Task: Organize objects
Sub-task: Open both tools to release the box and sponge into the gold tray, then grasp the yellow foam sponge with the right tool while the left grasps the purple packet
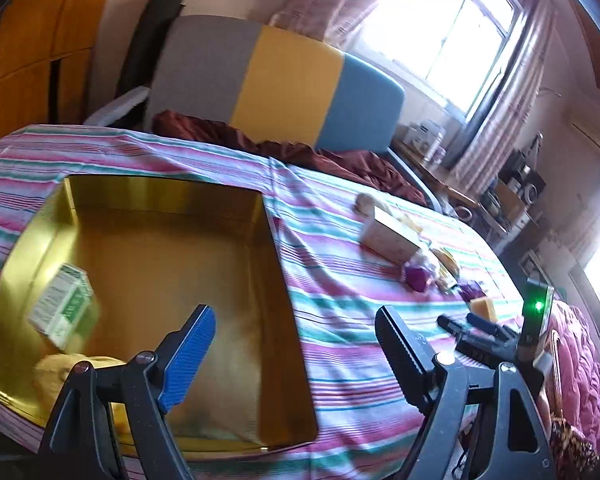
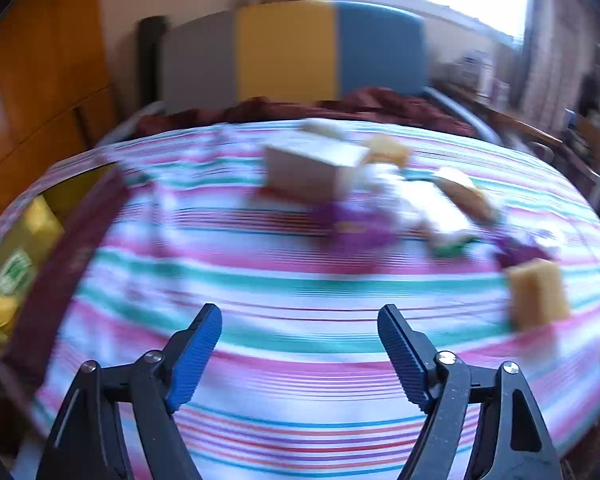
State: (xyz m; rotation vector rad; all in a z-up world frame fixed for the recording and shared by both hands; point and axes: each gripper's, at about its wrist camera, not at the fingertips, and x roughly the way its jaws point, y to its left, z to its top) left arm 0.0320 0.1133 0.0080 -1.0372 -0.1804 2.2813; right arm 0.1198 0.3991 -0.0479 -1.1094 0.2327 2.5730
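Now the left gripper (image 1: 296, 356) hangs with its jaws apart and empty above the near right of a shiny gold rectangular tin (image 1: 272, 280), where a green-and-white carton (image 1: 64, 306) lies at left. Farther right, the right gripper (image 2: 300, 354) is likewise spread over the striped bedsheet (image 2: 300, 288), a yellow sponge block (image 2: 538, 294) at its right.

Striped bed (image 1: 340, 320): gold tin (image 1: 268, 264), perhaps boxes (image 2: 316, 172).

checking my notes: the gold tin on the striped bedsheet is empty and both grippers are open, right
Not quite: the gold tin is not empty. The left wrist view shows a green and white box inside it. The left gripper and right gripper are open.
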